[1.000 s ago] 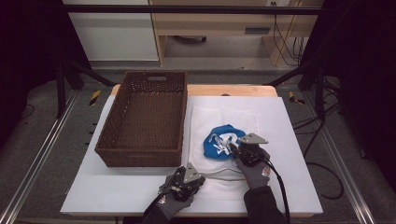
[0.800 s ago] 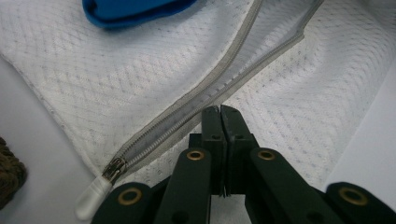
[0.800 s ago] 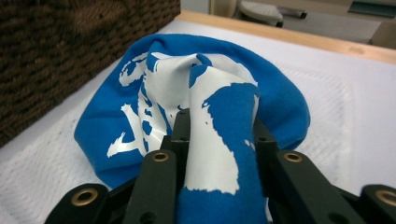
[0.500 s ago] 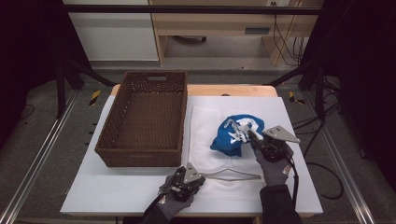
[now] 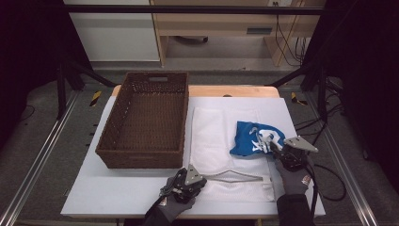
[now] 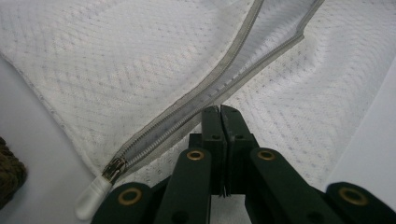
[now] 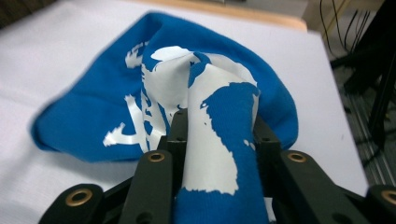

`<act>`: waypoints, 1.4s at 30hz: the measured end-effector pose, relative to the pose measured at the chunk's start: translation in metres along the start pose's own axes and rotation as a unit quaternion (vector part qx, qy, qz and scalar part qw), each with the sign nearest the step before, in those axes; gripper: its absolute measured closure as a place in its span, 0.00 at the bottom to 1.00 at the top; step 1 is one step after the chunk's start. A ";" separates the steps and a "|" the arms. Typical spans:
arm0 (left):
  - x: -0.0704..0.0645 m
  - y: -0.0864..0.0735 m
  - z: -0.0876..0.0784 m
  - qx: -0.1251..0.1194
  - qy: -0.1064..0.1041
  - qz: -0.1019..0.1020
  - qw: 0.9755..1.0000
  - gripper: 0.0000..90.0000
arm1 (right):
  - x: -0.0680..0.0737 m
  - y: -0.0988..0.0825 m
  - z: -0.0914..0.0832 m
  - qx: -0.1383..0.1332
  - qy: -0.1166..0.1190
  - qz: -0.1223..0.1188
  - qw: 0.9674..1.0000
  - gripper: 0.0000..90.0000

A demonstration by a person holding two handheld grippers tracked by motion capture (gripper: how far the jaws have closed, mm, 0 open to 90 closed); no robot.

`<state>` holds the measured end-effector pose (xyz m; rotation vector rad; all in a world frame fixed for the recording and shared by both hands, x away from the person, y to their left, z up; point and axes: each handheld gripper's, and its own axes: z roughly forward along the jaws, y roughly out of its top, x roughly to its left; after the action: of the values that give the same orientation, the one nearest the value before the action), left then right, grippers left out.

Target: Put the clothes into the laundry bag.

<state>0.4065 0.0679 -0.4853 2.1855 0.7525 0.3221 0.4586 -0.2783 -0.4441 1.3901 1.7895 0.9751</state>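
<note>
Right gripper is pinching the blue garment over the mesh bag; left gripper is clamping the zipper edge, so the opening's probably lying leftward of the garment.

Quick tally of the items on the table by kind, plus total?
Wicker basket: 1
White mesh zip bag: 1
Blue printed garment: 1
Total: 3

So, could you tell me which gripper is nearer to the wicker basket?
Left. The left gripper sits just off the basket's near right corner, pinching the mesh bag; the right gripper holds the blue cloth far right.
</note>
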 end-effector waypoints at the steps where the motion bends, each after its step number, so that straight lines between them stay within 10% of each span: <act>1: 0.000 0.000 0.000 0.000 0.000 0.000 1.000 0.99 | -0.001 -0.004 0.004 0.011 -0.002 0.000 1.000 0.75; 10: 0.000 0.000 0.000 -0.001 0.001 0.001 1.000 0.99 | 0.004 -0.021 0.022 0.045 -0.001 -0.016 0.999 0.51; 15: 0.000 0.000 0.000 -0.001 0.000 0.000 1.000 0.99 | 0.006 -0.008 0.008 -0.007 0.004 -0.011 1.000 0.27; 24: 0.000 0.000 0.000 -0.002 0.000 0.000 1.000 0.99 | 0.031 0.020 0.017 -0.011 0.019 -0.022 1.000 0.26; 36: -0.001 0.000 0.000 -0.002 0.001 0.001 1.000 0.98 | 0.043 0.002 0.063 0.085 -0.029 -0.046 0.995 0.60; 42: 0.000 0.000 0.000 -0.002 0.000 0.001 1.000 0.98 | 0.035 0.005 0.053 0.067 -0.036 -0.036 0.996 0.87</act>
<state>0.4062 0.0680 -0.4856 2.1824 0.7503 0.3246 0.4984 -0.2348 -0.4684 1.4133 1.8666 0.7703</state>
